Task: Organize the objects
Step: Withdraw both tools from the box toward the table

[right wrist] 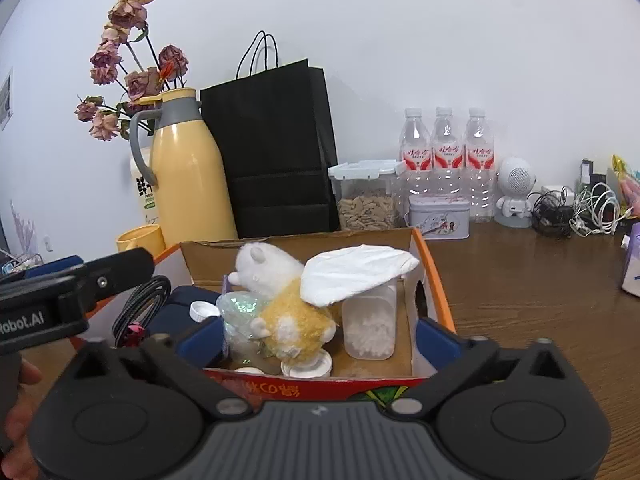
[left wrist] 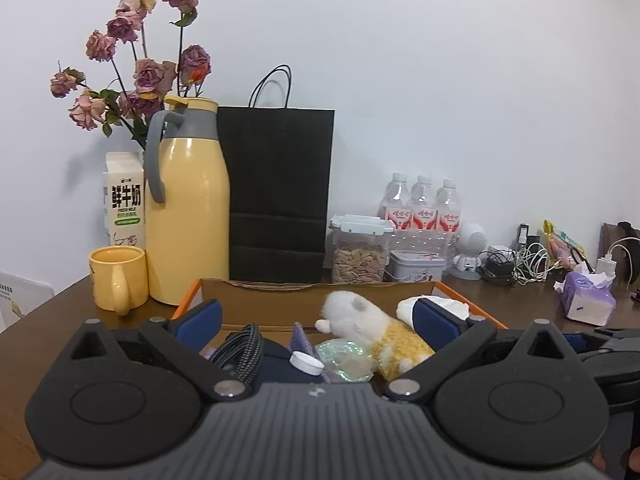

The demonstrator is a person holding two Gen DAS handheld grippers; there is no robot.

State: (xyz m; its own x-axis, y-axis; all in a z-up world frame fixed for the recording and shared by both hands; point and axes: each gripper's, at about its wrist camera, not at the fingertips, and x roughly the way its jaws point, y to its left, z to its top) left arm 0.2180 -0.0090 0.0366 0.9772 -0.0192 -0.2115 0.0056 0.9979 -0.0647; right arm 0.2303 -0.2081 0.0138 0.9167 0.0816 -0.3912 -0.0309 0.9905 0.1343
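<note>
Right wrist view: cardboard box (right wrist: pixel 416 248), orange-rimmed, directly ahead of the right gripper (right wrist: pixel 318 340), whose jaws stand wide apart and hold nothing.

Contents, nearest outward:
- Plush toy (right wrist: pixel 280 300), white and yellow, lying between the gripper's fingers and just beyond them. Judged soft, light, compressible; best taken across the yellow body, not the small limbs.
- Clear container (right wrist: pixel 370 324), upright, ahead and to the right of the toy, with white granules inside and a white cloth (right wrist: pixel 352 272) draped over its top. Judged light, rigid, smooth-walled; grip low on the sides, since the cloth would slide off.
- Iridescent wrapper (right wrist: pixel 236 312), left of the toy, crinkly and thin.
- White bottle caps (right wrist: pixel 306 366), loose at the near wall; small and likely to slip.
- Braided cable (right wrist: pixel 140 304), coiled, far left, limp.

Left gripper (left wrist: pixel 316 322), left wrist view: jaws also fully spread, empty, straddling the same box from its left side.

Beyond the box, on the surface (right wrist: pixel 520 280): yellow jug (right wrist: pixel 188 184), black paper bag (right wrist: pixel 276 152), three water bottles (right wrist: pixel 444 160).
</note>
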